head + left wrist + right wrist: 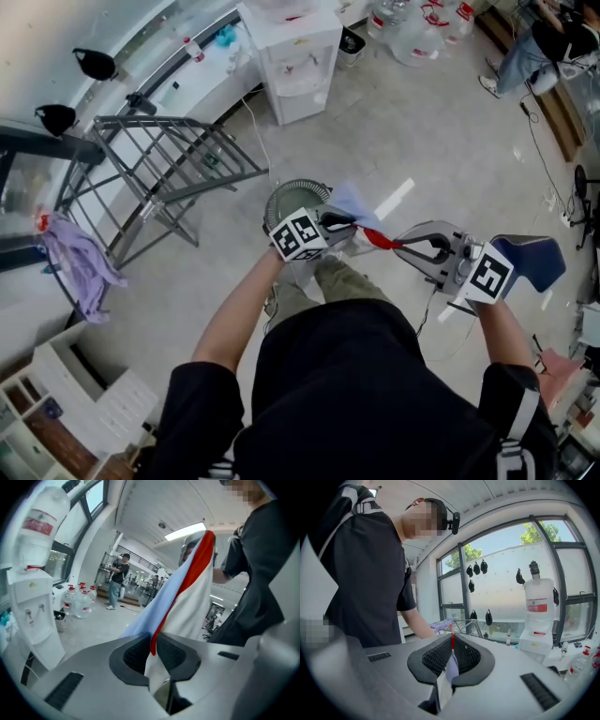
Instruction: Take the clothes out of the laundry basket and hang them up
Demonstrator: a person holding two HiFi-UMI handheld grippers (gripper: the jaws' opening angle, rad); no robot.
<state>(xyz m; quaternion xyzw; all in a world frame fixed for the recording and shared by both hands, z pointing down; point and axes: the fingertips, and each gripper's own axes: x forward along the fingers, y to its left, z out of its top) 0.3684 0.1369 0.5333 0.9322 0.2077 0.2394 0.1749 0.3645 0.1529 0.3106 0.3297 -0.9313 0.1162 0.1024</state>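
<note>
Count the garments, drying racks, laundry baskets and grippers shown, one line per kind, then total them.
Garments: 2, the purple garment and the red, white and blue garment
Drying rack: 1
Laundry basket: 1
Grippers: 2, left gripper and right gripper
Total: 6

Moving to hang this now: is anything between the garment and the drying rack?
Nothing visible blocks it. Only the laundry basket stands toward the drying rack, low on the floor below the garment. A purple cloth drapes the rack's left end.

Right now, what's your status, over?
Left claw, right claw: both shut on red-trimmed cloth. Cloth out of basket, not yet hung. Drying rack path looks open.
</note>
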